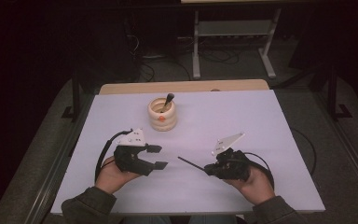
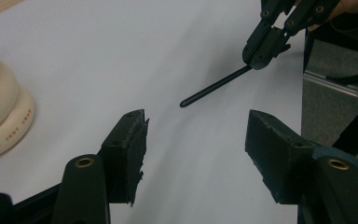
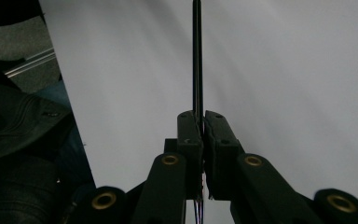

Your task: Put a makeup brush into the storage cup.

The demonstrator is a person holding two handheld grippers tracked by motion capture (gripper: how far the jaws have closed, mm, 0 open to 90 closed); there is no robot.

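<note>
Right gripper [image 1: 208, 169] was pinching a thin black stick [image 1: 190, 164] above the table [image 1: 261, 140], left gripper [image 1: 157, 157] spread and empty. Keeping that pinch firm looked wise before aiming for the cream holder [image 1: 162, 114].

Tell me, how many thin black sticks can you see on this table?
2. One stick is pinched in the right gripper, pointing toward the left gripper, whose jaws are open with nothing between them. Another stands tilted in the cream cup. More may be hidden inside the cup.
</note>
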